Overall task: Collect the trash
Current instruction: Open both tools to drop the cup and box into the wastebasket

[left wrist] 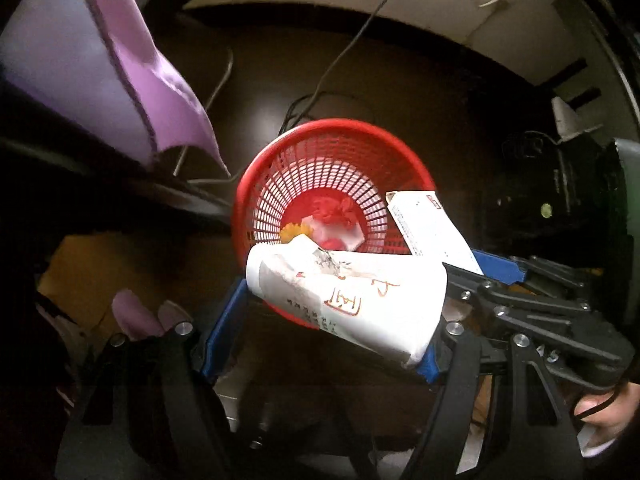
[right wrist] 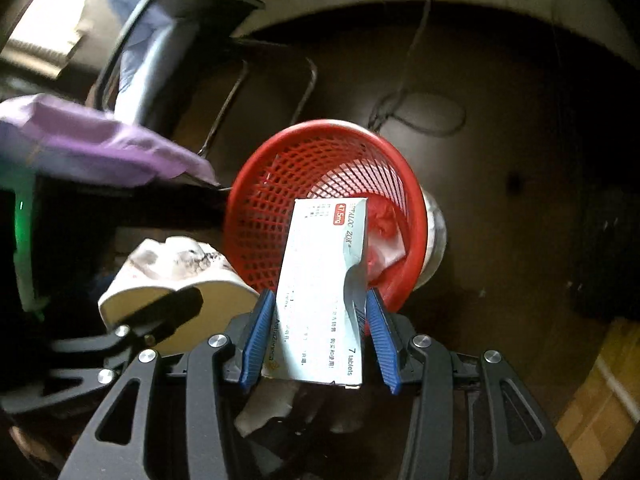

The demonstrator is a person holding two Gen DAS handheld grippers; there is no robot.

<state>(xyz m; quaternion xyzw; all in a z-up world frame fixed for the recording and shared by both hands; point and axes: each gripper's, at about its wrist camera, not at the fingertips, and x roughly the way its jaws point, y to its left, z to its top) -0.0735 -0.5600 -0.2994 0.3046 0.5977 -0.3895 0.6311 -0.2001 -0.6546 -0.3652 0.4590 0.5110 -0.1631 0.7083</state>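
My left gripper (left wrist: 340, 304) grips a crushed paper cup (left wrist: 348, 296) sideways over the near rim of the red basket (left wrist: 280, 152). My right gripper (right wrist: 320, 340) clamps a medicine box (right wrist: 324, 280), its long axis pointing at the basket's mouth, probably slightly nearer.

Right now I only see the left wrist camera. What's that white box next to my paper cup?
Observer: It's a medicine box. The right wrist view reads "7 tablets" on it.
Operator: Is my other claw holding it properly?
Observer: Yes, the right claw pinches it from both sides, and the box's right edge is crumpled in.
Operator: Is anything hiding that I can't see?
Observer: A white round thing pokes out just past the rim of the red basket. I can't tell what it is.
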